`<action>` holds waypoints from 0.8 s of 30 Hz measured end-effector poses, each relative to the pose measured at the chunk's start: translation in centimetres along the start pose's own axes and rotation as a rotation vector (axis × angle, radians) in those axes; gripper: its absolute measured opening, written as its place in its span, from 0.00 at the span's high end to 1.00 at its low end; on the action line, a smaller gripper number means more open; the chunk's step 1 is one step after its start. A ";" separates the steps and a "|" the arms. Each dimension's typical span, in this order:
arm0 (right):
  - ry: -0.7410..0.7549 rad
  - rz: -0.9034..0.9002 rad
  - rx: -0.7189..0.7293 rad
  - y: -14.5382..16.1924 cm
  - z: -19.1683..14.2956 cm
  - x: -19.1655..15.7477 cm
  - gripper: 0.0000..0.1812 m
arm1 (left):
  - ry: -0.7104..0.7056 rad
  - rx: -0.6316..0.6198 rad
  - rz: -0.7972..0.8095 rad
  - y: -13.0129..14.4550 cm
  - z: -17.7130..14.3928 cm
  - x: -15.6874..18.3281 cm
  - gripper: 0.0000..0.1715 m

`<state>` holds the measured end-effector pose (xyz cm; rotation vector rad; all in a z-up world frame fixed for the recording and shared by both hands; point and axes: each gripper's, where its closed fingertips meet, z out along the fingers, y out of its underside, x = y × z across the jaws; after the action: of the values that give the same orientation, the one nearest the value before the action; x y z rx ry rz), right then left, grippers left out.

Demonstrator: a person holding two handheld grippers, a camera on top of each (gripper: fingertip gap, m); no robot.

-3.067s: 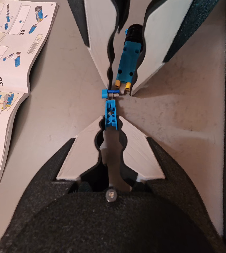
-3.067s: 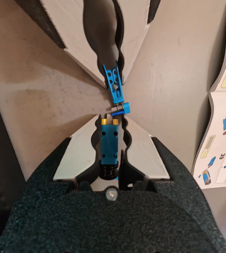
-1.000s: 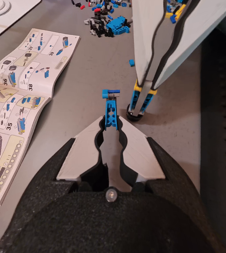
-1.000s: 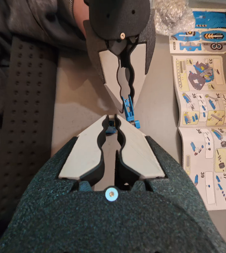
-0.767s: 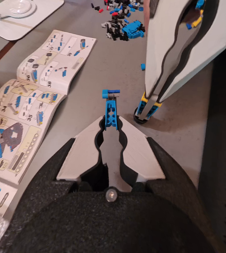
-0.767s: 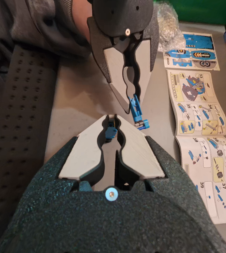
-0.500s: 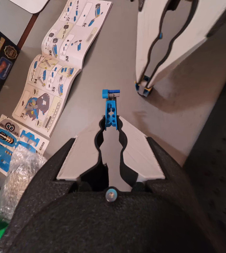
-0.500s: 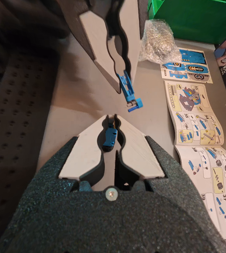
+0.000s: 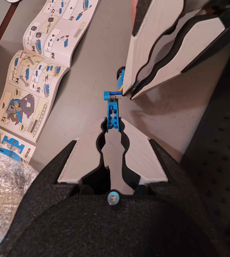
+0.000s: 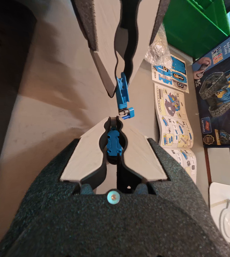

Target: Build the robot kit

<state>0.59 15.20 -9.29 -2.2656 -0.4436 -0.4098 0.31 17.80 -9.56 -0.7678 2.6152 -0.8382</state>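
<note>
Beside left gripper [image 9: 112, 118], right gripper [image 10: 113, 119] returned

1. Left gripper [image 9: 112, 118]: jaws closed to a narrow gap, something clamped at the fingertips [image 9: 123, 122].
2. Right gripper [image 10: 113, 118]: jaws nearly closed, something clamped between them.
3. The grippers point at each other, tips almost touching.

the left gripper [image 9: 113, 119] pinches a blue plastic beam piece with a pin connector [image 9: 112, 111], whose tip nearly meets the right gripper [image 10: 113, 119], which holds a blue block with a black wheel [image 10: 113, 144]. the open white paper instruction booklet [image 9: 32, 75] lies left of them on the grey table [image 9: 92, 55].
</note>
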 end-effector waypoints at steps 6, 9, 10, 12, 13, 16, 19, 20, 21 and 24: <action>0.030 -0.066 -0.017 0.4 0.7 -0.2 0.96 | 0.019 0.004 -0.013 0.6 0.5 -0.1 0.92; 0.053 -0.081 -0.007 0.5 0.8 0.1 0.96 | 0.038 0.015 -0.042 0.9 0.9 -0.2 0.91; 0.057 -0.081 -0.008 0.6 0.9 0.1 0.96 | 0.048 0.019 -0.053 1.0 1.1 -0.3 0.91; 0.056 -0.079 -0.012 0.9 1.1 0.1 0.95 | 0.078 0.032 -0.079 1.2 1.6 -0.4 0.92; 0.061 -0.078 -0.015 1.1 1.3 0.2 0.95 | 0.097 0.039 -0.102 1.3 1.9 -0.5 0.92; 0.058 -0.073 -0.028 1.8 1.9 0.2 0.94 | 0.150 0.052 -0.154 1.8 2.7 -0.7 0.91; 0.056 -0.059 -0.058 2.9 2.5 0.5 0.89 | 0.111 0.017 -0.159 2.9 3.7 -1.6 0.91; 0.047 -0.052 -0.061 3.1 2.6 0.5 0.89 | 0.085 -0.001 -0.148 3.3 3.9 -1.9 0.91; 0.027 -0.033 -0.055 3.2 2.5 0.4 0.88 | 0.067 -0.021 -0.136 3.8 4.2 -2.2 0.91; -0.023 0.007 -0.062 3.4 2.6 1.0 0.84 | 0.042 -0.039 -0.124 4.3 4.7 -2.5 0.92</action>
<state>3.29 15.20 -12.73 -2.3330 -0.4394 -0.3996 2.63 20.05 -15.61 -0.9407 2.6504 -0.8479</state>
